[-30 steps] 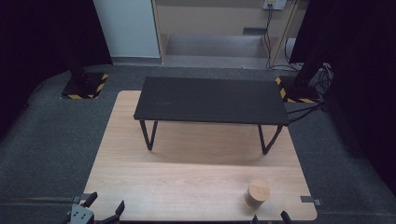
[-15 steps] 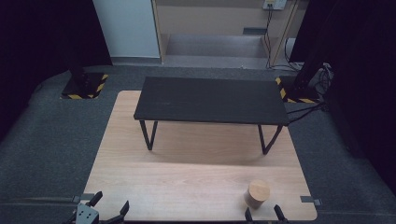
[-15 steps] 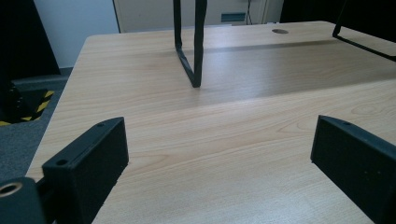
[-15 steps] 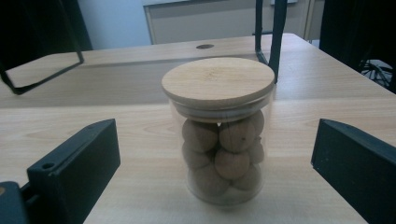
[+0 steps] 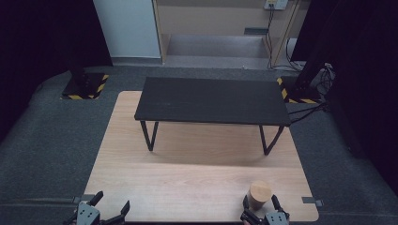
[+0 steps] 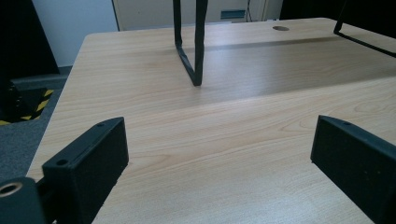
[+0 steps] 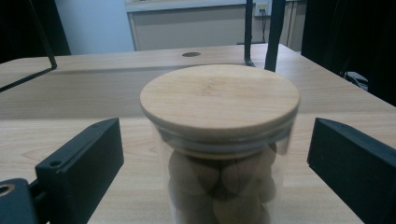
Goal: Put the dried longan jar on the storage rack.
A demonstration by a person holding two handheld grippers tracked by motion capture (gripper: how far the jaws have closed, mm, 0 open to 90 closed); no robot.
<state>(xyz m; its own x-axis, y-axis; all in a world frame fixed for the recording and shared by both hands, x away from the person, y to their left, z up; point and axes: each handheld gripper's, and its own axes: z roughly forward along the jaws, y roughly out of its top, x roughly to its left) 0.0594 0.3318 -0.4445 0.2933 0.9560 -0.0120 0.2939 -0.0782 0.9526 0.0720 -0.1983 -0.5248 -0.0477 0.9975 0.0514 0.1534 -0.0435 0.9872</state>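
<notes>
Seen from the high view: glass jar (image 5: 259,195) near the worktop's (image 5: 187,178) front right edge, right gripper (image 5: 260,208) straddling it, jaws just narrowed yet apart, likely for grasping; left gripper (image 5: 110,209) idle, spread; from the left gripper view: bare worktop between parted jaws; from the right gripper view: wooden lid (image 7: 219,99) centred, unclamped.

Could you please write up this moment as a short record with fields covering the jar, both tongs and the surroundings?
Surface: light wooden table
Furniture: low black bench standing on the table's far half
Object: clear glass jar with wooden lid, upright, round brown pieces inside, near the table's front right edge
Right tongs: open, one jaw on each side of the jar, pads not touching; jaws have just been closing slightly
Left tongs: open, nothing between the jaws, at the front left edge
</notes>
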